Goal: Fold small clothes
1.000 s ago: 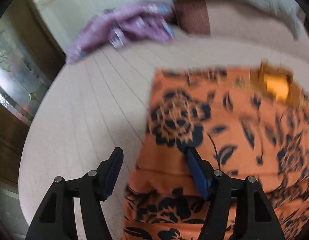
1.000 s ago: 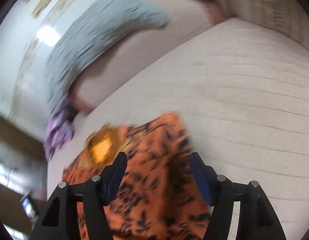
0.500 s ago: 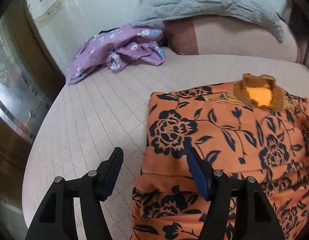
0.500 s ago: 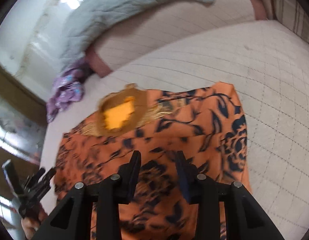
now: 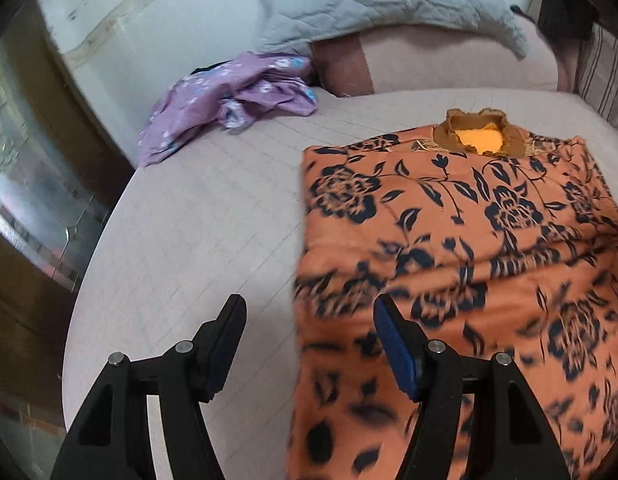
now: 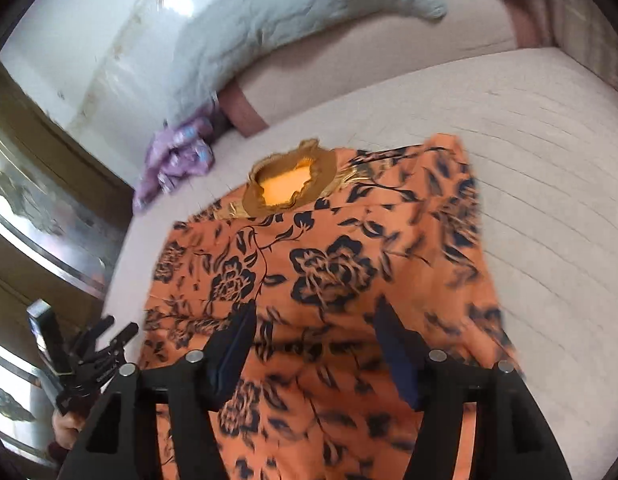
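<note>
An orange top with a black flower print point(image 5: 461, 240) lies on the bed, its brown collar point(image 5: 479, 136) at the far end and both sides folded in. It also shows in the right wrist view point(image 6: 321, 272). My left gripper point(image 5: 309, 320) is open and empty above the garment's near left edge. My right gripper point(image 6: 313, 328) is open and empty above the garment's middle. The left gripper also shows in the right wrist view point(image 6: 93, 352), off the bed's left side.
A crumpled purple floral garment point(image 5: 229, 96) lies at the bed's far left corner. A grey quilted pillow point(image 5: 381, 0) rests on the pink headboard cushion point(image 5: 449, 64). Bare pink bedsheet point(image 5: 189, 240) lies left of the orange top. A glass door stands beyond the left edge.
My right gripper has opened wide, after narrowing half a second ago, and drawn back along the garment. My left gripper has pulled back and left, still open. The lower part of the top looks blurred.
</note>
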The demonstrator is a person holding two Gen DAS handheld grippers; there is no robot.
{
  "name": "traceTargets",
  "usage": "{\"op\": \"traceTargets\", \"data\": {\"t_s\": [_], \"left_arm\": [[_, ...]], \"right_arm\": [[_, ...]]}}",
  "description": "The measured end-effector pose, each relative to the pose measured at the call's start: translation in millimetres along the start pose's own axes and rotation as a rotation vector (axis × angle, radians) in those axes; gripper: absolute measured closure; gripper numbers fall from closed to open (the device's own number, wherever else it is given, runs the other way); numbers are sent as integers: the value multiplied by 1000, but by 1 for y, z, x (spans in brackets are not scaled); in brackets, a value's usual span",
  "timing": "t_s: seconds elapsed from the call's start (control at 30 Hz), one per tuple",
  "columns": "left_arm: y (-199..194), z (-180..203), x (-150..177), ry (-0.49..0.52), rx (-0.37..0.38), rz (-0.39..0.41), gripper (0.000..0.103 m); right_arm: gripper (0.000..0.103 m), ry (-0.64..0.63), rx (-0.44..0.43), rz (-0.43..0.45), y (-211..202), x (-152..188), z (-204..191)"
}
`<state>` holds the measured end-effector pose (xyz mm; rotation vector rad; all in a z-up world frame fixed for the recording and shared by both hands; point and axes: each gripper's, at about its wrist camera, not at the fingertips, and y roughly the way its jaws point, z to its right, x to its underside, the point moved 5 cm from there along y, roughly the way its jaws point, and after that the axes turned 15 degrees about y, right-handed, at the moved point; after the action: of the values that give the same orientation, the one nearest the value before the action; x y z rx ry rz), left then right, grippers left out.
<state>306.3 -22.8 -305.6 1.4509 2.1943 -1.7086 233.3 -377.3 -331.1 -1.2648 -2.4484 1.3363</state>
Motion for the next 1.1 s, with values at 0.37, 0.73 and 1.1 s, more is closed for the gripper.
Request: {"op": "traceTargets", "data": {"t_s": [0.37, 0.73, 1.1], "left_arm": [[-43, -9, 120, -185, 103, -59, 32], [-32, 12, 156, -288, 297, -167, 79], [-41, 7, 153, -321, 315, -119, 32]], "right_arm": [[34, 199, 64, 2, -90, 82, 115], [54, 162, 215, -110, -71, 158, 128], [93, 88, 46, 44, -117, 131, 91]]}}
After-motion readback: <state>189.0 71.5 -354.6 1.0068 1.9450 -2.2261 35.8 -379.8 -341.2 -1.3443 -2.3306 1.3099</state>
